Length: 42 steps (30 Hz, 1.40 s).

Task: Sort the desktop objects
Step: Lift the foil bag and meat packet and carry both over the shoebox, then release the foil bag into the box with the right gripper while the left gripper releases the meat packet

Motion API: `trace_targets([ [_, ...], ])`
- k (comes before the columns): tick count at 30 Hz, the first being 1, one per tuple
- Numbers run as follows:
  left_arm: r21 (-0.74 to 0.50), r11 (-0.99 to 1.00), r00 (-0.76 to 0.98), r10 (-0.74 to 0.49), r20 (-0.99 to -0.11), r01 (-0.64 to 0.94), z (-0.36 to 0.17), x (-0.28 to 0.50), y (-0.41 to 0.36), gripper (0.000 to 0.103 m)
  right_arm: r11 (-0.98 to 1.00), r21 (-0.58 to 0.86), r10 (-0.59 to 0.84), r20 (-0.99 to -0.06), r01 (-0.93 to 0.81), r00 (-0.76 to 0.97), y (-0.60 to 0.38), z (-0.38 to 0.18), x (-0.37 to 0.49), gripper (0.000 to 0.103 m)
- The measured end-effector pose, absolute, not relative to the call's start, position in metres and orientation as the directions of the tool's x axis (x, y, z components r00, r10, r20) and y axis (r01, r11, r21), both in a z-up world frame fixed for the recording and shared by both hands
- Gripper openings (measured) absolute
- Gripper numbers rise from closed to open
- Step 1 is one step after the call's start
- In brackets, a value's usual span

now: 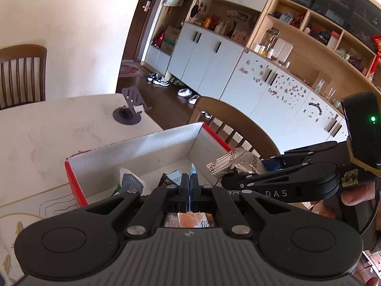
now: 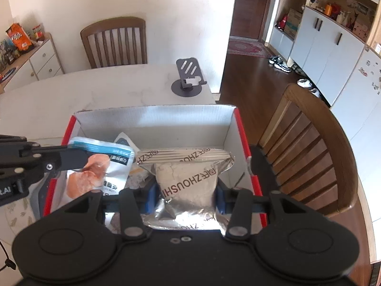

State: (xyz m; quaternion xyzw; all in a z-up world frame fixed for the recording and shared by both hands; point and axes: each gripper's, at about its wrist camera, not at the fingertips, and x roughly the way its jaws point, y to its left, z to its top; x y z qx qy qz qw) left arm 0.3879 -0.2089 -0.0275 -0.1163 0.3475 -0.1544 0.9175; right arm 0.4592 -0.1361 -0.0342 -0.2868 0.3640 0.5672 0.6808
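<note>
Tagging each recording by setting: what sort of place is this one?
Most likely a home dining area opening onto an entryway. A marble-look table with wooden dining chairs, shoes on the floor by a wall of white cabinets, and cluttered household shelves all point that way.

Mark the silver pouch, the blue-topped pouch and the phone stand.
silver pouch (image 2: 188, 181): right wrist view, on its printed front.
blue-topped pouch (image 2: 104, 166): right wrist view, on its pictured front.
phone stand (image 2: 189, 68): right wrist view, on its slotted back plate.
</note>
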Motion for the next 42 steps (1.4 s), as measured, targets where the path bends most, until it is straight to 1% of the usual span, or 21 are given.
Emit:
trace_targets([
  [5,-0.351,0.922,0.696,-0.362,-0.620,0.166,-0.043,0.400,-0.205,0.000,0.189,0.022,0.535,-0.841,-0.982,0.084,-0.122,-0.053,0.464,0.046],
  [13,-0.313,0.939,0.688,-0.319,-0.652,0.140,-0.058,0.408,-0.203,0.000,0.163,0.012,0.496,-0.865,-0.987,0.072,-0.104,-0.078,0.463,0.046],
  [20,-0.291,0.950,0.662,-0.292,-0.690,0.115,-0.073,0.414,-0.198,0.000,0.130,0.009,0.475,-0.879,-0.991,0.055,-0.096,-0.089,0.458,0.046],
  [29,-0.255,0.962,0.630,-0.256,-0.733,0.094,-0.083,0.419,-0.196,0.000,0.135,0.009,0.460,-0.886,-0.991,0.055,-0.091,-0.098,0.460,0.047],
  [35,-0.246,0.964,0.620,-0.254,-0.743,0.100,-0.084,0.417,-0.196,0.000,0.136,0.010,0.457,-0.888,-0.991,0.054,-0.091,-0.098,0.460,0.050],
  [36,-0.247,0.964,0.617,-0.256,-0.744,0.103,-0.083,0.417,-0.196,0.001,0.134,0.012,0.457,-0.888,-0.991,0.051,-0.091,-0.097,0.459,0.054],
  [38,-0.247,0.964,0.611,-0.255,-0.749,0.100,-0.083,0.415,-0.195,0.008,0.126,0.009,0.467,-0.883,-0.992,0.051,-0.092,-0.094,0.458,0.058],
  [39,-0.249,0.963,0.610,-0.256,-0.750,0.100,-0.083,0.415,-0.195,0.014,0.122,0.004,0.470,-0.881,-0.993,0.054,-0.092,-0.093,0.457,0.062],
  [41,-0.252,0.962,0.615,-0.260,-0.744,0.101,-0.080,0.413,-0.193,0.028,0.121,-0.005,0.483,-0.873,-0.993,0.063,-0.094,-0.089,0.456,0.063],
  [42,-0.247,0.963,0.621,-0.257,-0.741,0.104,-0.078,0.411,-0.193,0.041,0.121,-0.003,0.488,-0.870,-0.993,0.062,-0.095,-0.086,0.456,0.063],
])
